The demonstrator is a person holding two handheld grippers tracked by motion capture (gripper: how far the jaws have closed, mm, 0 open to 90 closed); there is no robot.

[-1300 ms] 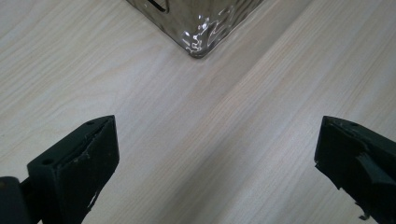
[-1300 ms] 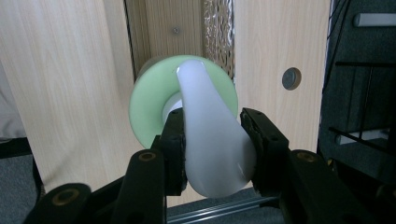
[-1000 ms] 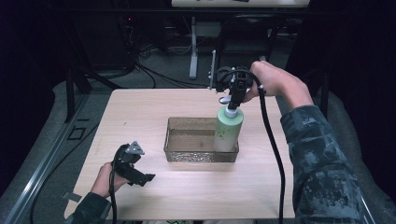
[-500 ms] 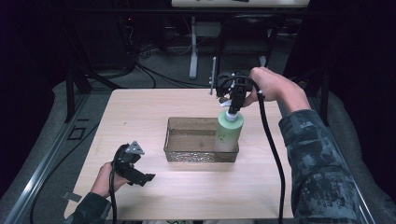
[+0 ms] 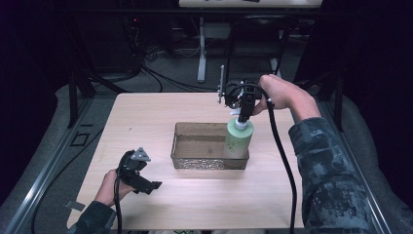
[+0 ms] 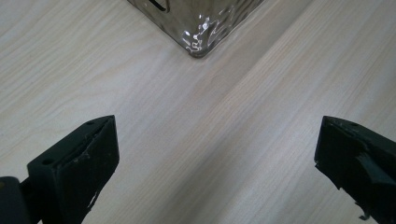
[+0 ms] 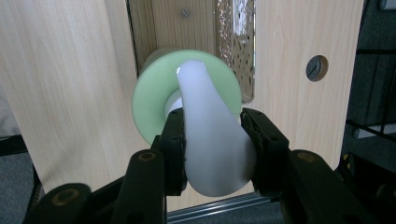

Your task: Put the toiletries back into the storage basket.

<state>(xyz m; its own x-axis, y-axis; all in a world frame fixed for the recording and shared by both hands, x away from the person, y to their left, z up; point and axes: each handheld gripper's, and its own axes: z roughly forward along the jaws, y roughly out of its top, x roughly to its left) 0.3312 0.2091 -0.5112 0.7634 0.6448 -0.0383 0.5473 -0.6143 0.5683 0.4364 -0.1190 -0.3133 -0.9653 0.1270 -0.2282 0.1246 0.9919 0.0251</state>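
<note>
A pale green pump bottle (image 5: 238, 140) stands upright in the right end of a clear, textured rectangular tray (image 5: 204, 165) at mid-table. My right gripper (image 5: 242, 116) comes down from above and is shut on the bottle's white pump head (image 7: 212, 140); its black jaws press both sides of the head, and the green bottle shoulder (image 7: 149, 100) shows below. My left gripper (image 5: 146, 185) rests low near the table's front left with its jaws wide apart and nothing between them. In the left gripper view (image 6: 217, 154), bare wood lies between the jaws and a tray corner (image 6: 198, 28) lies ahead.
The light wooden table (image 5: 146, 122) has bare surface left of and behind the tray. A black cable (image 5: 285, 165) trails from the right gripper over the table's right side. Dark frames, stands and floor cables sit beyond the far edge.
The right gripper and the bottle it holds have sunk a little into the tray. The left gripper has stayed where it was.
</note>
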